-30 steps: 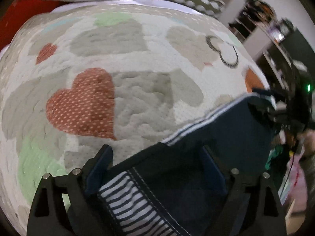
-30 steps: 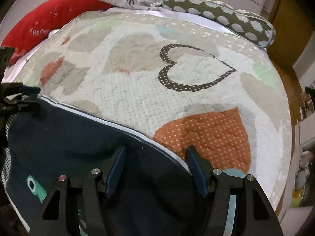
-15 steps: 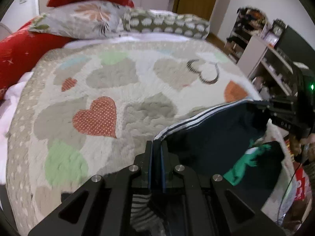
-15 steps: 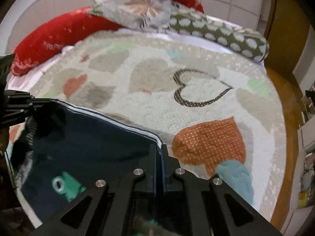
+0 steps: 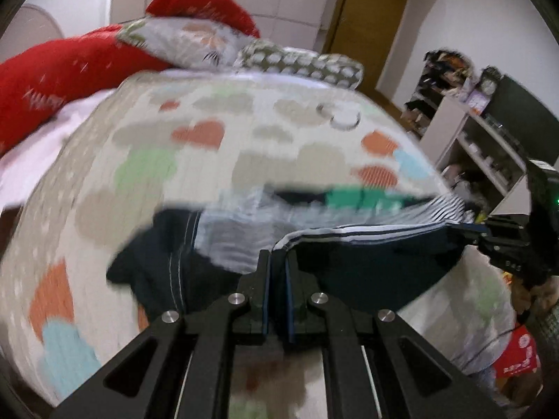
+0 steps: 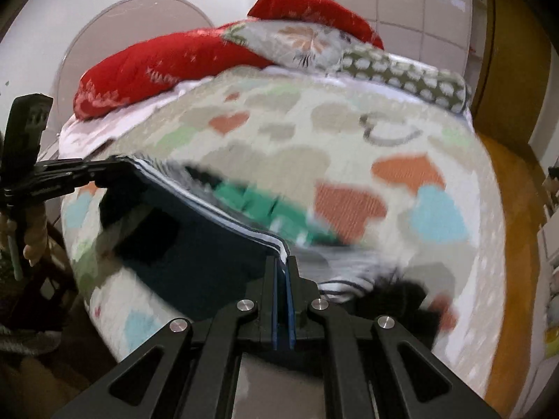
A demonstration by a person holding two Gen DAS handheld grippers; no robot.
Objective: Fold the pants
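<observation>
The left claw [image 5: 276,262] is pressed together on the striped white edge of the pants [image 5: 367,269], and the right claw [image 6: 283,265] pinches the same edge further along. Between the two the edge runs taut and roughly level, so the long axis of the held part lies side to side across the near end of the bed [image 5: 115,216]. The pants are soft navy knit with a ribbed, white-banded rim, a striped lining and a green print; the cloth below the rim hangs in a loose sag. Motion blur smears the lower folds, so whether they touch the quilt [image 6: 436,132] is hard to say. The quilt is puffy and stitched, cream with orange, grey, green and blue hearts. At its far end lie a red bolster [image 6: 146,70], a floral pillow [image 6: 297,42] and a dotted olive pillow [image 6: 408,73]. Beyond the pants the quilt stretches bare up to the pillows. A shelf unit [image 5: 482,146] stands off the bed's right side.
</observation>
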